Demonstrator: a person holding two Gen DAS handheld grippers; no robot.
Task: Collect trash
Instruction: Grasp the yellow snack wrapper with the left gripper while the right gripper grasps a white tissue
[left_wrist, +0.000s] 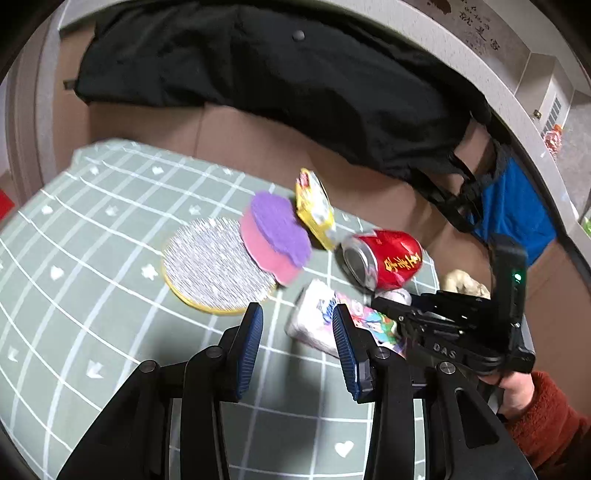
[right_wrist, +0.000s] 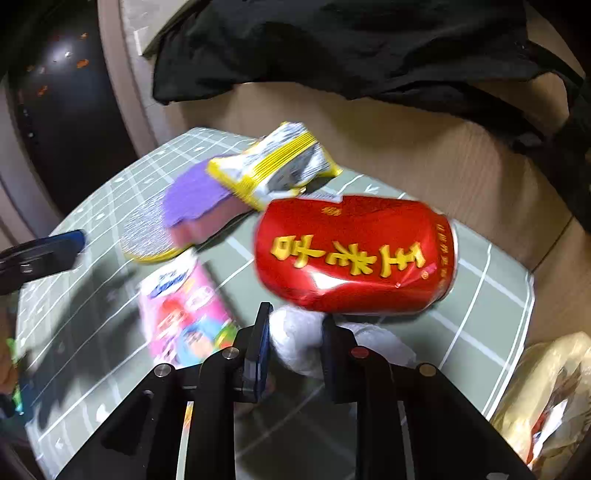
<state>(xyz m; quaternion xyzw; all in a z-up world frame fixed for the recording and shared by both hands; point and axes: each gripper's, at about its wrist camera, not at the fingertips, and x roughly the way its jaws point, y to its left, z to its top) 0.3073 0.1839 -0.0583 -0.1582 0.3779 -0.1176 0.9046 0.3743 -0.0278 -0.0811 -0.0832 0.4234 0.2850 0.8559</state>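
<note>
Left gripper (left_wrist: 297, 328): your jaws stand apart with nothing between them, hovering over bare cloth just left of the tissue pack (left_wrist: 314, 321).
Right gripper (right_wrist: 295, 334): your jaws are clenched on a crumpled white wad (right_wrist: 295, 341); both pads press its sides, right under the red can (right_wrist: 354, 254).
Right hand (left_wrist: 517, 391): seen from the left wrist camera, it grips the handle at the lower right, in a rust-red fleece sleeve (left_wrist: 550, 428).
Bench (left_wrist: 92, 295): covered by a grey-green checked cloth with small white hearts.
Trash cluster: the dented red can lies on its side near the far right of the cloth; the yellow snack wrapper (right_wrist: 273, 166) is just behind it, touching the pink-and-purple sponge (left_wrist: 277, 236).
Scrubber: the sponge overlaps the silvery round scrubber (left_wrist: 218, 266) with a yellow rim.
Tissue pack: it lies flat, between your two grippers, near the can.
Edges: the cloth's right edge runs close beyond the can, a brown panel (right_wrist: 424, 147) rising behind it.
Beyond the edge: a crinkled pale bag (right_wrist: 546, 398) sits off the cloth at lower right.
Overhead: a black garment (left_wrist: 277, 74) drapes along the top of the brown panel.
Open room: the left and near cloth is bare, wide on your left side; the right side is crowded.
</note>
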